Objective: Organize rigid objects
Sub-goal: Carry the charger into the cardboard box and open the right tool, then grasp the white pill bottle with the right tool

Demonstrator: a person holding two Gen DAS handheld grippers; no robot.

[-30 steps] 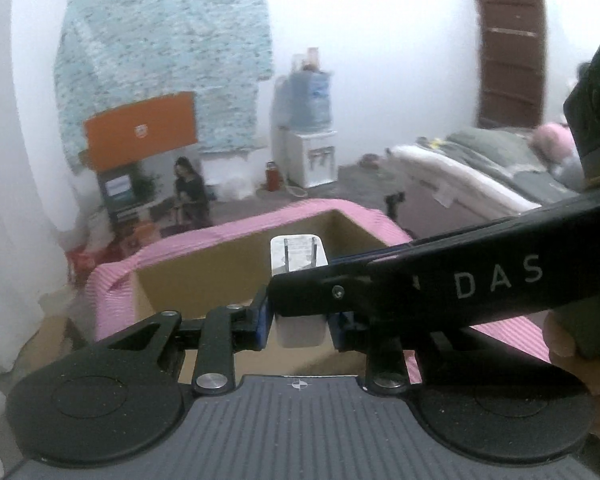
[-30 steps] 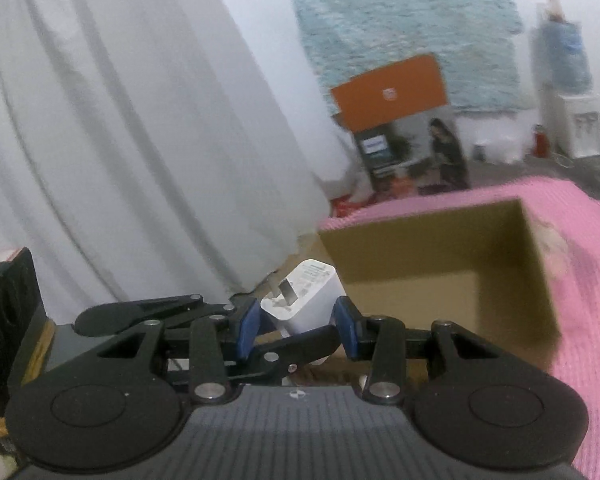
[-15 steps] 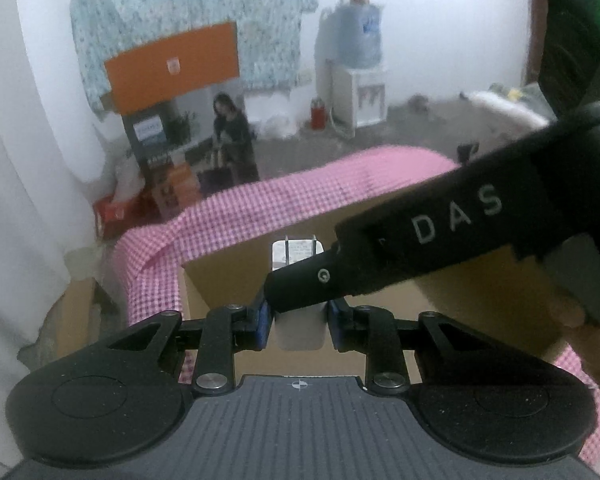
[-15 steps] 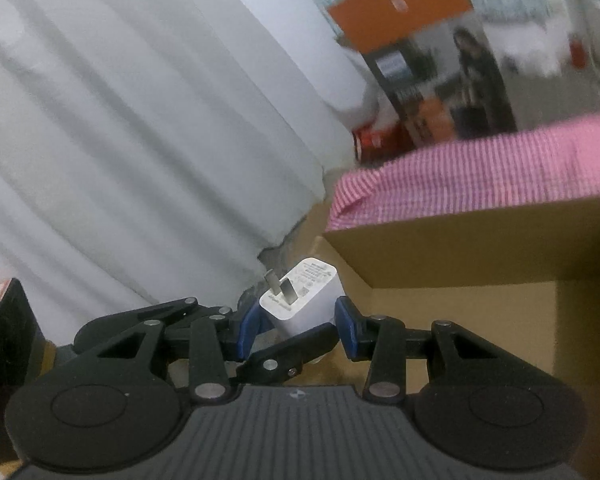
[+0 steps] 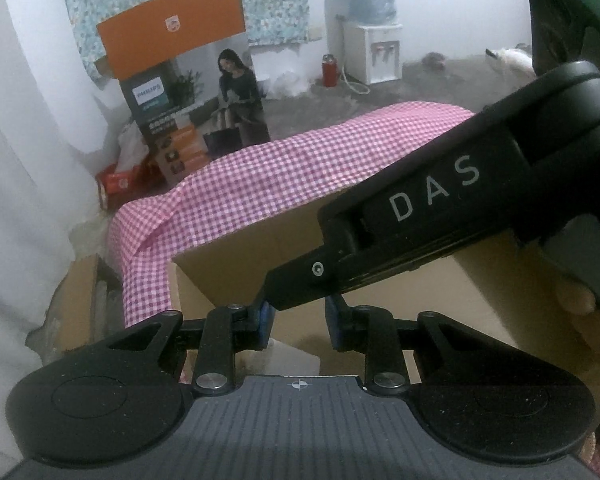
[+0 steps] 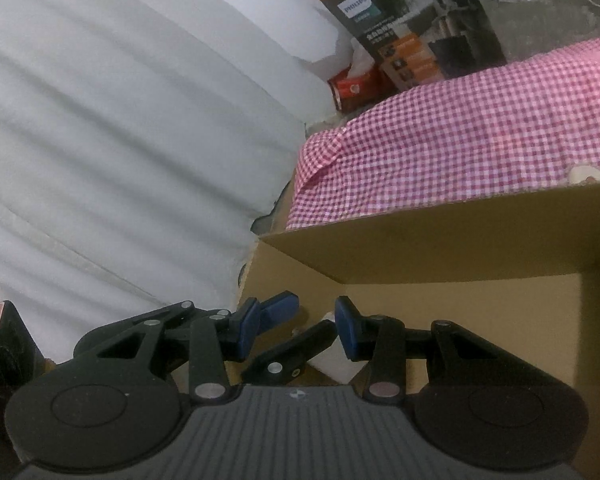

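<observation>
A brown cardboard box (image 5: 236,272) stands open on a pink checked cloth; it also shows in the right wrist view (image 6: 440,252). My left gripper (image 5: 298,320) is open over the box, with nothing between its blue pads. My right gripper (image 6: 296,320) is open too. Its black arm marked DAS (image 5: 432,216) crosses in front of the left gripper. A white charger (image 6: 336,360) lies on the box floor just under the right gripper. A white shape (image 5: 288,356) on the box floor under the left gripper is partly hidden.
The pink checked cloth (image 5: 284,172) covers the surface behind the box. White curtain (image 6: 120,140) hangs at the left. A Philips product box (image 5: 188,92), a red tin (image 6: 348,88) and a water dispenser (image 5: 374,32) stand on the floor behind.
Both grippers have moved down into the box and opened. The white charger has left the right gripper and lies on the box floor. The left gripper's white charger is out of its jaws.
</observation>
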